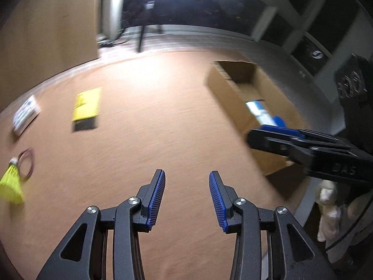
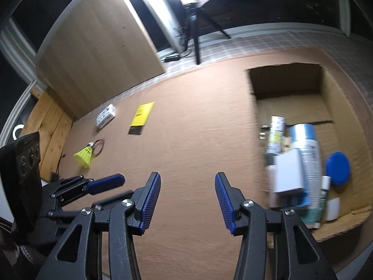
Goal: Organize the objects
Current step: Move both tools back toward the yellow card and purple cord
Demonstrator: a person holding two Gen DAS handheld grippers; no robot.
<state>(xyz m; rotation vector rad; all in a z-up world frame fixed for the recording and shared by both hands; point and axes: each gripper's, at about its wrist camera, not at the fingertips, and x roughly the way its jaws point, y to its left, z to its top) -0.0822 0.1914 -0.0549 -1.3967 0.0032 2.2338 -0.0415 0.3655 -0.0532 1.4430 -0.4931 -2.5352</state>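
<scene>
My left gripper [image 1: 187, 175] is open and empty above the brown mat. My right gripper [image 2: 188, 177] is open and empty too, left of the cardboard box [image 2: 335, 98]. The box holds a blue disc [image 2: 338, 168], a white box [image 2: 288, 175], a spray can [image 2: 307, 154] and several other items. On the mat lie a yellow shuttlecock [image 1: 10, 184] [image 2: 85, 156], a red wire ring [image 1: 26, 165] [image 2: 100, 147], a yellow and black packet [image 1: 85, 108] [image 2: 141, 117] and a small white box [image 1: 25, 114] [image 2: 106, 115]. The box also shows in the left wrist view [image 1: 221, 86], with the right gripper [image 1: 254, 137] over it.
A tall cardboard panel [image 2: 100, 46] stands at the back left. A tripod [image 2: 197, 35] stands behind the mat. A wooden board [image 2: 49, 121] lies at the left edge. The left gripper [image 2: 105, 182] shows at the lower left of the right wrist view.
</scene>
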